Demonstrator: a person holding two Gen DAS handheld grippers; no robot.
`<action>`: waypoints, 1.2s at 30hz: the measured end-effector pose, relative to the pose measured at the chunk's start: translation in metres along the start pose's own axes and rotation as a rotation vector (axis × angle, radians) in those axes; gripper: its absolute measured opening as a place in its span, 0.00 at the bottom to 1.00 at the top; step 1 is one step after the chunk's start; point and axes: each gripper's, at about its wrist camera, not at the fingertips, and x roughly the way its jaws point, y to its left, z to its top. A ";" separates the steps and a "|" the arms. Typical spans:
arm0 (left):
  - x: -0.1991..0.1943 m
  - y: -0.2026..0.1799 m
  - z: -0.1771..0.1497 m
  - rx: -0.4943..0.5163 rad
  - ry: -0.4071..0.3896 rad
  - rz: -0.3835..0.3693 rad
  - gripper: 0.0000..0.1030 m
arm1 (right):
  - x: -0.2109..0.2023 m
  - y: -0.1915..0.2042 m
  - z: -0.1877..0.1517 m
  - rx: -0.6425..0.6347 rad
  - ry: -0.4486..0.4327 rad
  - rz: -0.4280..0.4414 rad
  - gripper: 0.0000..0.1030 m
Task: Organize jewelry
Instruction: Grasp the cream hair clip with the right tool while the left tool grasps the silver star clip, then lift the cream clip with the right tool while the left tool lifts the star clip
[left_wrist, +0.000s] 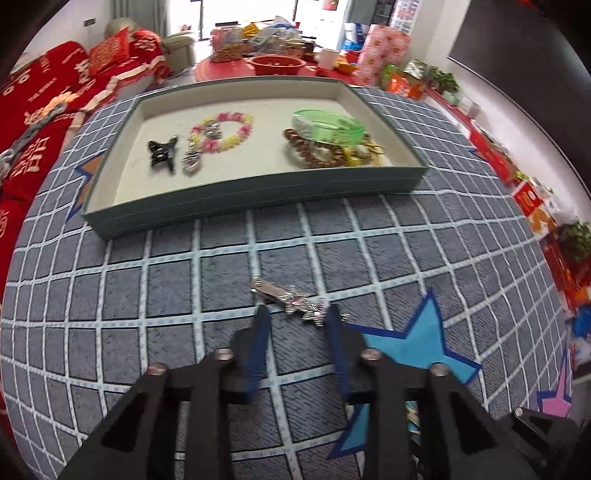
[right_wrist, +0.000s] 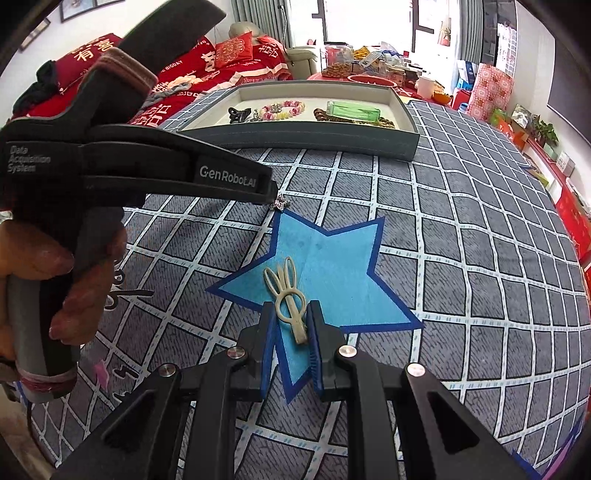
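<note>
A silver rhinestone hair clip (left_wrist: 291, 297) lies on the grey checked cloth just ahead of my left gripper (left_wrist: 297, 314), whose fingers are open with the clip's sparkly end between the tips. A cream rabbit-ear hair clip (right_wrist: 288, 301) lies on a blue star patch (right_wrist: 325, 266); my right gripper (right_wrist: 291, 314) is open with a finger on each side of the clip's stem. The grey tray (left_wrist: 255, 197) beyond holds a black claw clip (left_wrist: 162, 153), a pink-yellow bead bracelet (left_wrist: 225, 129), silver charms, a green bangle (left_wrist: 328, 125) and brown beads (left_wrist: 314, 155).
The left gripper's body (right_wrist: 147, 162) and the hand holding it fill the left of the right wrist view. A red-covered sofa (left_wrist: 44, 110) stands at the left. A cluttered red table (left_wrist: 273, 62) and boxes (left_wrist: 524, 192) lie beyond and to the right.
</note>
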 end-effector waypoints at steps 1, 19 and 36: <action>-0.001 -0.004 -0.001 0.025 -0.005 0.011 0.30 | 0.000 0.000 0.000 0.001 0.001 0.000 0.18; -0.013 0.036 -0.013 -0.036 -0.013 0.027 0.13 | -0.002 0.000 -0.003 0.012 -0.005 -0.002 0.18; -0.002 0.033 0.000 -0.130 -0.032 0.111 0.13 | -0.024 -0.023 -0.004 0.097 -0.054 -0.015 0.18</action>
